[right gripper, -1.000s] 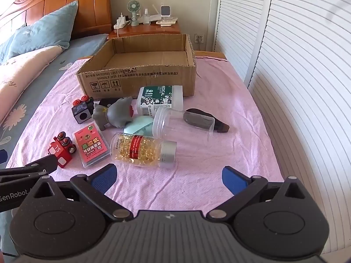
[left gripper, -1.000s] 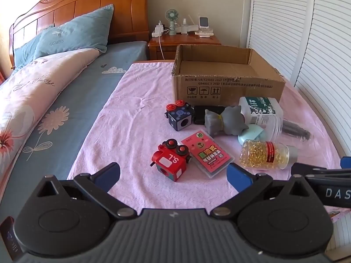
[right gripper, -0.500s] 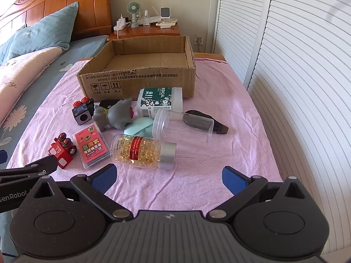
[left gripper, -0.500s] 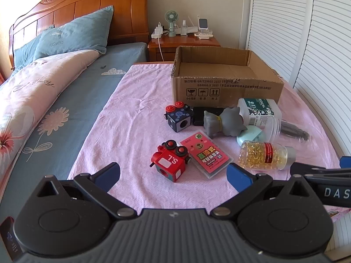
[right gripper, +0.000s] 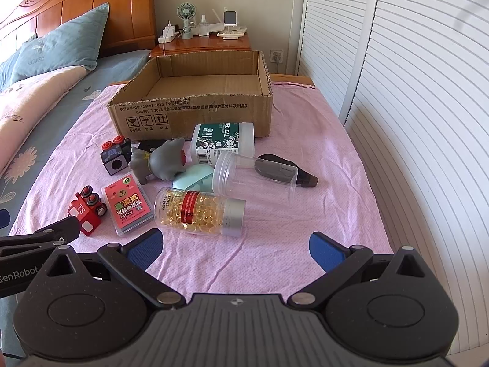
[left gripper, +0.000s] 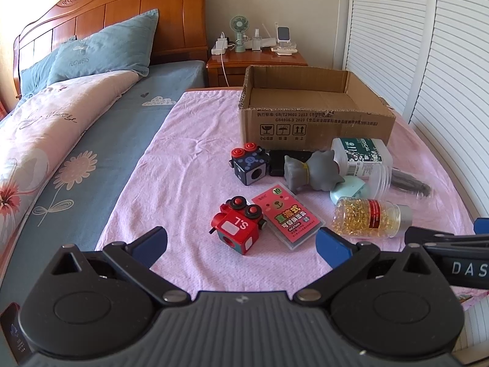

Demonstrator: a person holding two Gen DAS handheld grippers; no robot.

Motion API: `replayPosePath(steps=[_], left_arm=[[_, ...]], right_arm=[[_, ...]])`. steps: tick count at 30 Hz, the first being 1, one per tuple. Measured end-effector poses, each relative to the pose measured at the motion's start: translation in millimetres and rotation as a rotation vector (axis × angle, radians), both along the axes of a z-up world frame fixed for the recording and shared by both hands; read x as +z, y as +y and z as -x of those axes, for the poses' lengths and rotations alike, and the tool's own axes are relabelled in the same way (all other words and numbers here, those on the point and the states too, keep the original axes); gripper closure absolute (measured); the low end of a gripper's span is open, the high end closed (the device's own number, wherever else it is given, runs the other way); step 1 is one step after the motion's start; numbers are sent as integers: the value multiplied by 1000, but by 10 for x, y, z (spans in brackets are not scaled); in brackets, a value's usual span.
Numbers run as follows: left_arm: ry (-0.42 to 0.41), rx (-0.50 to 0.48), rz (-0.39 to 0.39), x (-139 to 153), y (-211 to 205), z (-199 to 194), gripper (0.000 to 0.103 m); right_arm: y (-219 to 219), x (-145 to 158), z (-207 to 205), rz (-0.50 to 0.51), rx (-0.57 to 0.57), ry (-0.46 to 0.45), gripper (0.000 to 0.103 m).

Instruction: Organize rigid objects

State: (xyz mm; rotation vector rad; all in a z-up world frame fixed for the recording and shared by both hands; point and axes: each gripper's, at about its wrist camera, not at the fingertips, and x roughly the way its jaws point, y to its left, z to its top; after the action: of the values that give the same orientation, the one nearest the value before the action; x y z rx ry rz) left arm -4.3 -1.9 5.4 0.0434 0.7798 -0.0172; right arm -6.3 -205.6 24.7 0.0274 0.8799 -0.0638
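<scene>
Pink cloth point(left gripper: 189, 183) beside the bed — cardboard box point(right gripper: 195, 113) at its far end, nothing inside. Toy train point(left gripper: 238, 229), capsule bottle point(right gripper: 198, 211) lie before it. My left gripper point(left gripper: 241, 243) and right gripper point(right gripper: 235, 246) — both spread, holding nothing.

Left tool point(left gripper: 241, 241) wide, nr red train point(left gripper: 238, 228).

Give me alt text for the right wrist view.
Open right gripper hovers over a pink cloth strewn with a capsule bottle, clear jar, toy train blocks and grey figurine, before an empty cardboard box.
</scene>
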Motion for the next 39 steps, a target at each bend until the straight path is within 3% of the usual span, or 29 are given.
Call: replayPosePath(steps=[39], left_arm=[[-23, -13, 6, 8, 22, -17, 1]], right_arm=[[19, 45, -31, 8, 14, -16, 0]])
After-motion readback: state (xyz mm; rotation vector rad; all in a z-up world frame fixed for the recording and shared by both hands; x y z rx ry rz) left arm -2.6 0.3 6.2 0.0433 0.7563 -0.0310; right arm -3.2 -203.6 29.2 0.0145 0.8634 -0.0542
